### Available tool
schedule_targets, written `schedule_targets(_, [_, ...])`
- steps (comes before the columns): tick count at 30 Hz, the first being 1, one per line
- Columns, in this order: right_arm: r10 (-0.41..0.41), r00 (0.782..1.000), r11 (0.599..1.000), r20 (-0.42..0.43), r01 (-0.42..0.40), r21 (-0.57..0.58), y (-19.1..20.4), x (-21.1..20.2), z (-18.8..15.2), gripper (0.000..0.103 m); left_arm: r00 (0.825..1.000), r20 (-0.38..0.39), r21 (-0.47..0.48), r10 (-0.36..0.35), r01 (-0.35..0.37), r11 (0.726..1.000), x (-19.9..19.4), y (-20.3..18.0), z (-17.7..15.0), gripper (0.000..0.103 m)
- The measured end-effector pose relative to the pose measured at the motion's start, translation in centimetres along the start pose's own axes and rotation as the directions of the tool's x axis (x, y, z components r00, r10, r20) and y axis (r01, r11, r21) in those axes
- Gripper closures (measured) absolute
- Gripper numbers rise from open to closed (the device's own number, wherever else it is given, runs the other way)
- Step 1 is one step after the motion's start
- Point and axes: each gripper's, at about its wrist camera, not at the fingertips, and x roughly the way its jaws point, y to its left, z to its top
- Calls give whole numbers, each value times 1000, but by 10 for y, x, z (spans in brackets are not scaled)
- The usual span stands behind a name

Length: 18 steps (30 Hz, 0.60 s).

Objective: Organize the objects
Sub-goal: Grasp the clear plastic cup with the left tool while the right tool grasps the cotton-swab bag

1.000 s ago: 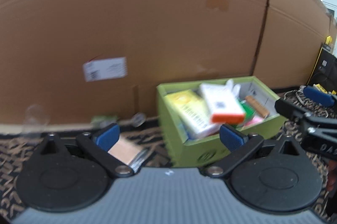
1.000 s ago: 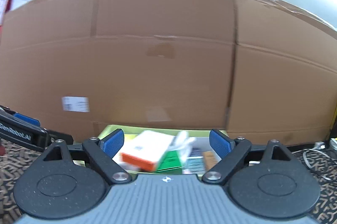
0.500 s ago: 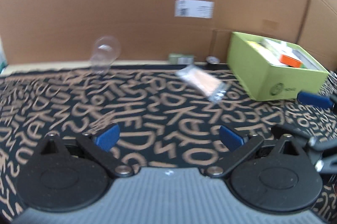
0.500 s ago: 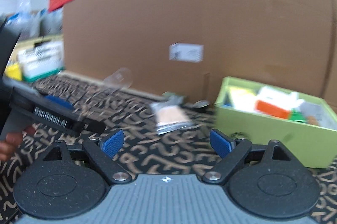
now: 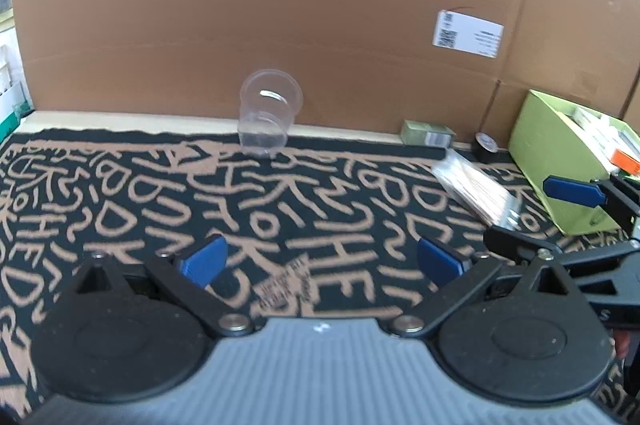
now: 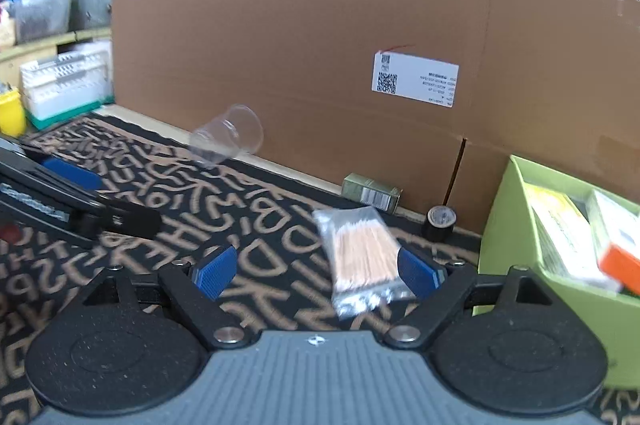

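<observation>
Both claws stand spread wide with nothing between their blue pads: the left claw [image 5: 318, 259] hovers over the patterned mat [image 5: 120, 193], and the right claw [image 6: 316, 271] hovers over the same mat with the swab packet [image 6: 362, 253] lying just ahead of it, close to its right pad. That clear packet of wooden-stemmed swabs lies flat on the mat, near the green box [image 6: 516, 265] but apart from it. The green box sits at the right, open-topped, holding several cartons, among them a yellow one [image 6: 560, 221] and a white one with an orange end [image 6: 618, 245]. Behind the packet, against the foot of the cardboard wall [image 6: 320, 5], lie a small green carton [image 6: 370, 193] and a black tape roll [image 6: 439, 221], well apart from each other. Farther left a clear plastic cup [image 5: 269, 119] rests at the mat's back edge, tilted with its mouth toward the left camera. The wall carries a white label [image 6: 416, 79]. In the left view the right claw's arm shows at the right edge; in the right view the left claw's arm shows at the left. Shelves with bins stand beyond the wall's left end.
</observation>
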Motion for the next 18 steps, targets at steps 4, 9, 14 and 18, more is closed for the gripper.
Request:
schedule_targets(4, [-16,999,1000,-35,17,21,-9,24,3,13,1000,1,21,-19,19,1000,11,2,12,0])
schedule_targets(9, [-6,997,1000,-70,8,30,-21,48,5,16,1000,19,63,-15,14,998,24,-2,29,0])
schedule_targets(14, [14,989,995,-145,1,100,-35,65,1,18,997,43,74,62,-65,995,44,9,52,0])
schedule_targets(18, [-4,990,989,-138,24,143,-32,48,-5,54,995,34,41,98,-100,994,73,25,73,0])
